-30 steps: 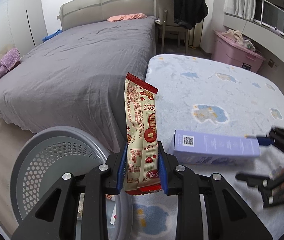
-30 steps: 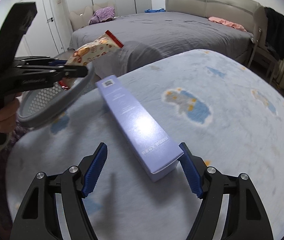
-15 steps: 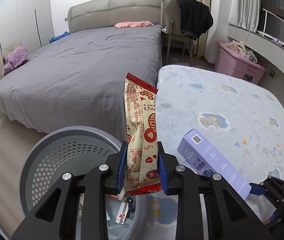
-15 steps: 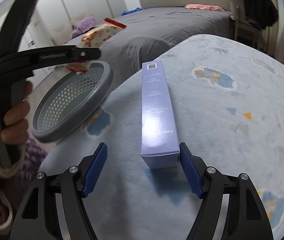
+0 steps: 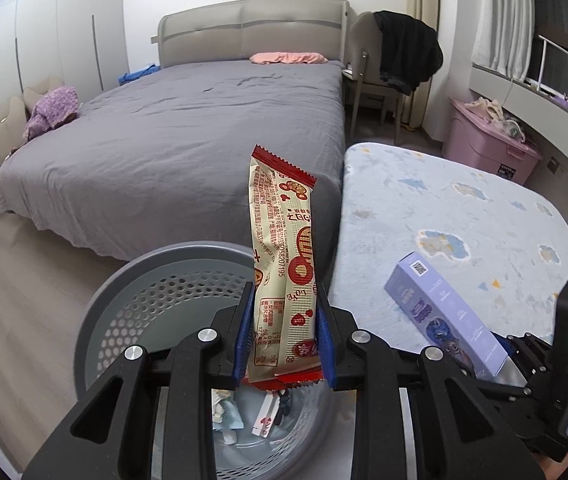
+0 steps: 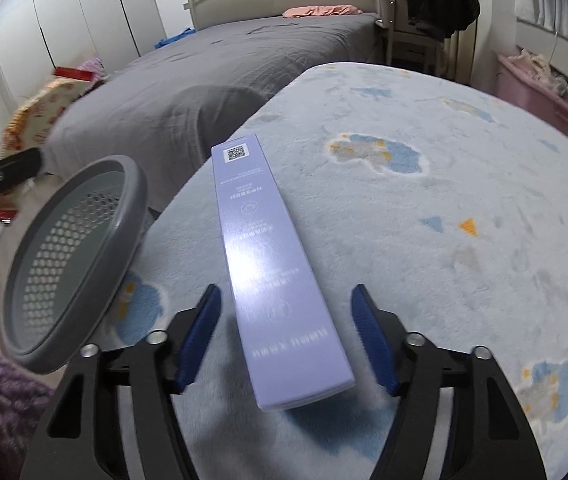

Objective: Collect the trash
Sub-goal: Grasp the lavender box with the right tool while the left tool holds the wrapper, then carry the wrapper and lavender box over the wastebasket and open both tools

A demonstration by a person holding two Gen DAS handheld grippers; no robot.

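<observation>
My left gripper [image 5: 284, 340] is shut on a red and cream snack wrapper [image 5: 282, 256], held upright over the grey perforated trash basket [image 5: 124, 300]. The basket holds a few bits of trash [image 5: 244, 416]. A long lilac box [image 6: 272, 264] lies on the light blue cloud-print mat [image 6: 443, 184]. My right gripper [image 6: 287, 340] is open, with its fingers on either side of the box's near end, apart from it. The box [image 5: 443, 312] and the right gripper show at the right of the left wrist view. The basket [image 6: 72, 256] and the wrapper [image 6: 40, 116] show at the left of the right wrist view.
A grey bed [image 5: 188, 140] stands behind the basket and beside the mat. A chair with dark clothes [image 5: 399, 56] and a pink storage bin [image 5: 491, 140] stand at the back right. A purple knit item [image 6: 0, 392] lies near the basket.
My left gripper has carried the wrapper further over the basket. My right gripper has moved in around the near end of the lilac box, which now points straight away from it.
</observation>
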